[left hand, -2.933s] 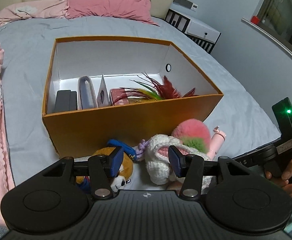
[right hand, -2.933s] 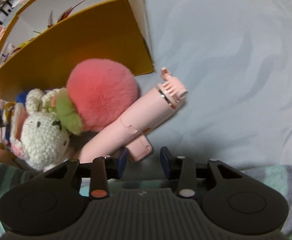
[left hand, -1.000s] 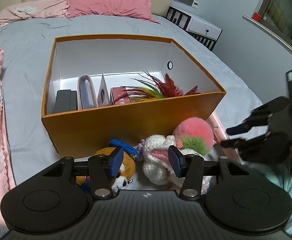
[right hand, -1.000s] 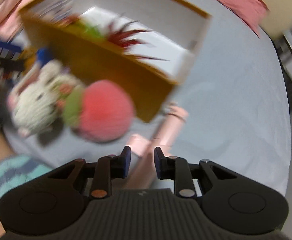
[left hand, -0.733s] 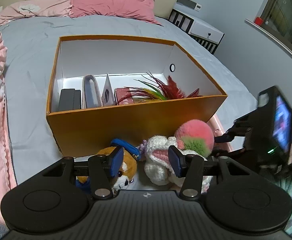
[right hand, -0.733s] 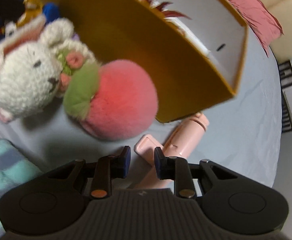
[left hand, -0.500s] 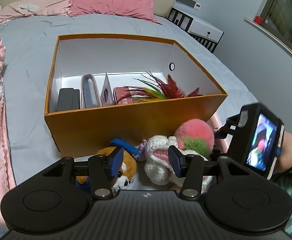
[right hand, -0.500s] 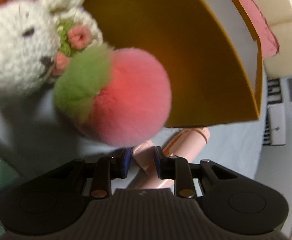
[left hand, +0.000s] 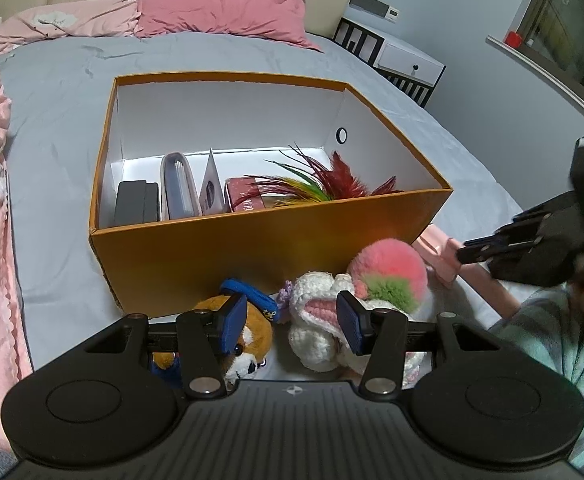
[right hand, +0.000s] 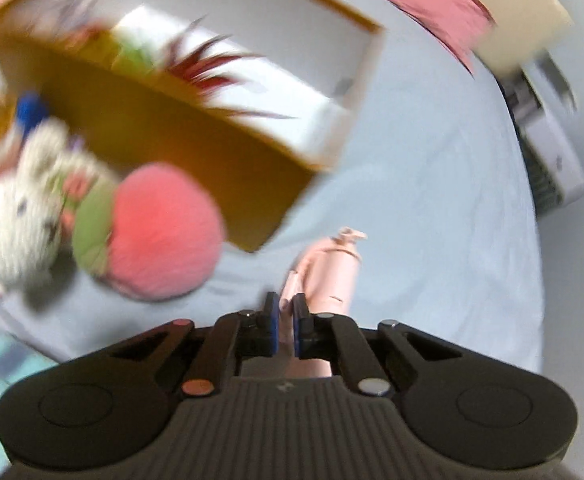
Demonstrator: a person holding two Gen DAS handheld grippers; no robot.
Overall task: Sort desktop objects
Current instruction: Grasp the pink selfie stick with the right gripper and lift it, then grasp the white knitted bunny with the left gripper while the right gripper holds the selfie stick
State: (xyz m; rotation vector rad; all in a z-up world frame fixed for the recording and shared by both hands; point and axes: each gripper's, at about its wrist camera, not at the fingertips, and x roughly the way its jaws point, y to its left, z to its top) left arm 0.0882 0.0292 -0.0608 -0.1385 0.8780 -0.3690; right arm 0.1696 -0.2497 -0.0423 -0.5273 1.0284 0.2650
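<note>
Two grippers: the right gripper [right hand: 286,312] clamps the pink fan [right hand: 328,276], pointing toward the box [left hand: 252,240]; left gripper [left hand: 292,320] open, empty.

Right wrist view smeared by motion: orange box [right hand: 196,152], crochet bunny [right hand: 16,212] at 9 o'clock, pompom [right hand: 164,232] all soft-edged. Pink fan [right hand: 332,276] lower body hidden behind right gripper [right hand: 286,312]. Left wrist view: dog plush [left hand: 248,336] half covered by left gripper [left hand: 292,320]; fan mostly hidden at 3 o'clock.
</note>
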